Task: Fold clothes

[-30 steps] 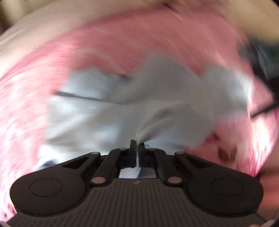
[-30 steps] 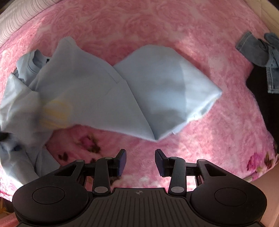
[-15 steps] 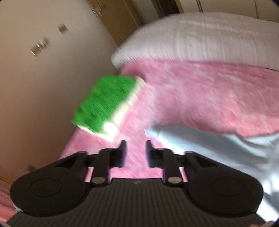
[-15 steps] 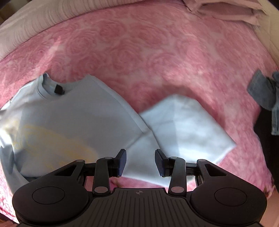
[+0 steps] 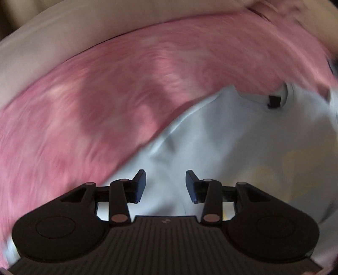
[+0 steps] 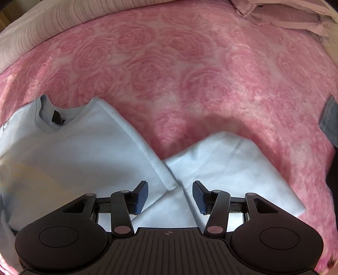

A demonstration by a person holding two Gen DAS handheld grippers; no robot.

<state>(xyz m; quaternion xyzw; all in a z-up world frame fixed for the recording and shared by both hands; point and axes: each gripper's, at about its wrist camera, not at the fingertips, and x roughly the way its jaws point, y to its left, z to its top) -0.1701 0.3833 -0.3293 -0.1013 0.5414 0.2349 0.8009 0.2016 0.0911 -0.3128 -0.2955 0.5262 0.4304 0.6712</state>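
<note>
A light blue sweatshirt lies spread on the pink rose-patterned blanket, collar with a dark label toward the far side. Its sleeve is laid out to the right. My right gripper hangs over the seam where sleeve meets body; its jaws are opening and grip nothing. In the blurred left wrist view the same sweatshirt fills the lower right, collar label at the upper right. My left gripper hovers over its left edge, jaws opening, with cloth below but not pinched.
A white striped pillow lies along the far left of the bed. A folded mauve garment sits at the far right corner. Blue denim shows at the right edge.
My left gripper let go of the sweatshirt, swung away past a green item and came back over the shirt's left side, jaws wider. The shirt now lies flat; the right gripper came closer and opened more.
</note>
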